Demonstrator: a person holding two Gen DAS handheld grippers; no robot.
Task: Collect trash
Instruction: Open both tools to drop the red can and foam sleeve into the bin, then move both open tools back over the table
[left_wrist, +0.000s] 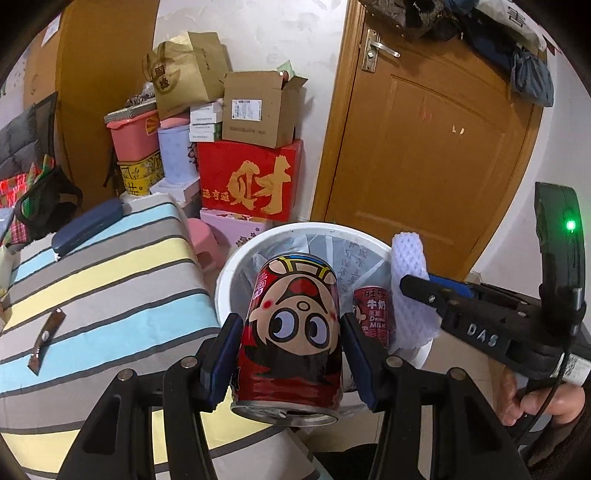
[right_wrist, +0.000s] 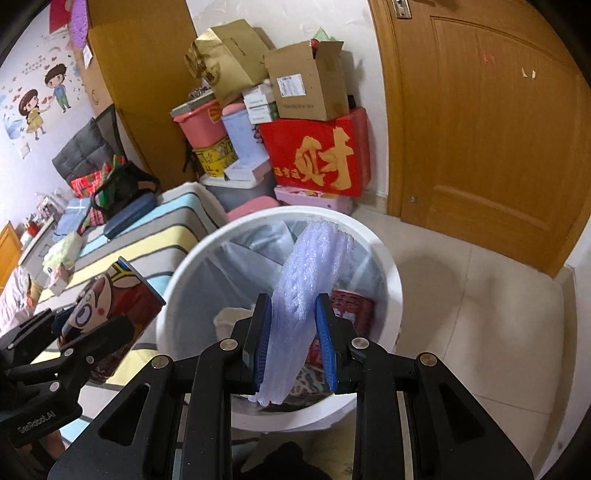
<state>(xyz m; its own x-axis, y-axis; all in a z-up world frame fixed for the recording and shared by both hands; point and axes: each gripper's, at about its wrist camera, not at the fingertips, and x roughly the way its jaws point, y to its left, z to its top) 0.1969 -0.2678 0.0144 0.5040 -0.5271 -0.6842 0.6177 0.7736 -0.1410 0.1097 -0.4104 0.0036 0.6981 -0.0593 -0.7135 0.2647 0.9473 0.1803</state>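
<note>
"DAS" on right hand-held gripper (left_wrist: 417, 286), "Drink Milk" on can in bin (left_wrist: 371, 314), "财" on red box (left_wrist: 251, 181)

The tiled floor (right_wrist: 480, 295) carries a white bin (right_wrist: 384, 258) (lined) beside the striped bed (left_wrist: 110, 280).

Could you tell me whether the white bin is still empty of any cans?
No, a red milk can already lies inside the white bin, behind the can in the left claw.

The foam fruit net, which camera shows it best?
The right wrist view: the foam fruit net fills the middle, pinched in the right claw above the white trash bin. The left wrist view shows it only small, from the side.
</note>
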